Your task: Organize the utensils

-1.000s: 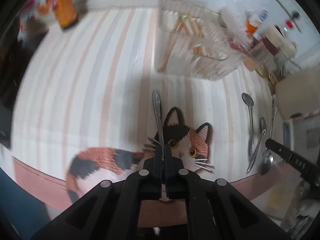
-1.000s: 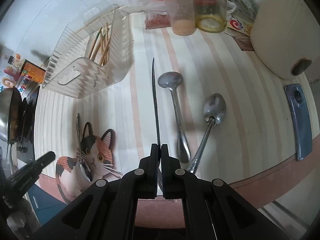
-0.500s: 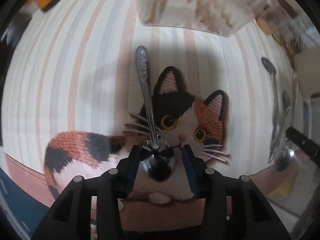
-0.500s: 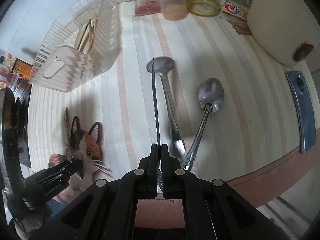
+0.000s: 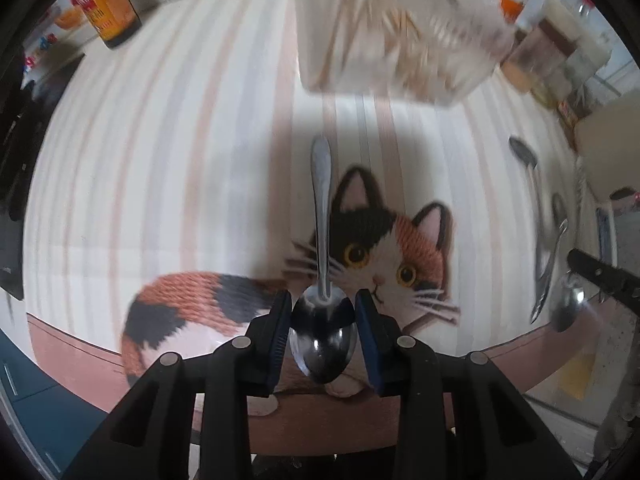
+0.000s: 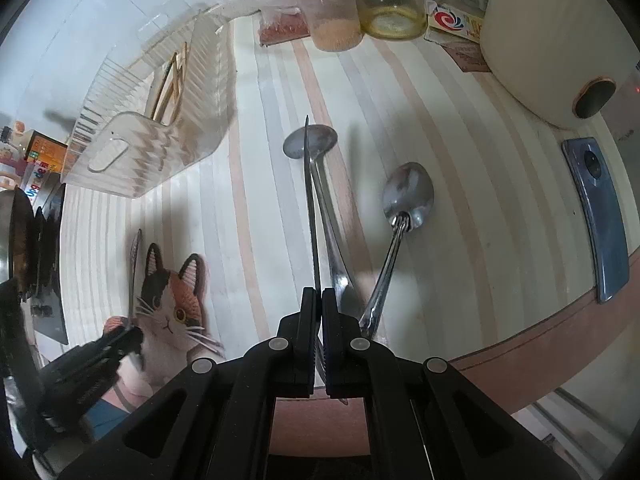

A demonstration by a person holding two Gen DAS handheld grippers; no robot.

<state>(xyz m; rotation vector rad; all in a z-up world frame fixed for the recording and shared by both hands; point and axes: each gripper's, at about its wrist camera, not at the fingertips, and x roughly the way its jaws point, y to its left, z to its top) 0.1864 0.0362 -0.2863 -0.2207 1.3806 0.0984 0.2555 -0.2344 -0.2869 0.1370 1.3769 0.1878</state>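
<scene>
The left gripper has its jaws spread on either side of a spoon's bowl; they have just been closing in, and whether the pads press it yet I cannot tell. That spoon runs straight ahead from the jaws, bowl nearest and handle pointing away toward the clear plastic rack, so a lift should carry it lengthwise to the rack. The right gripper has its jaws pressed together, pinching a thin utensil edge-on along its own line. Ahead of it, two more spoons lie on the striped counter, with a cat mat, jars and a phone farther out.
</scene>
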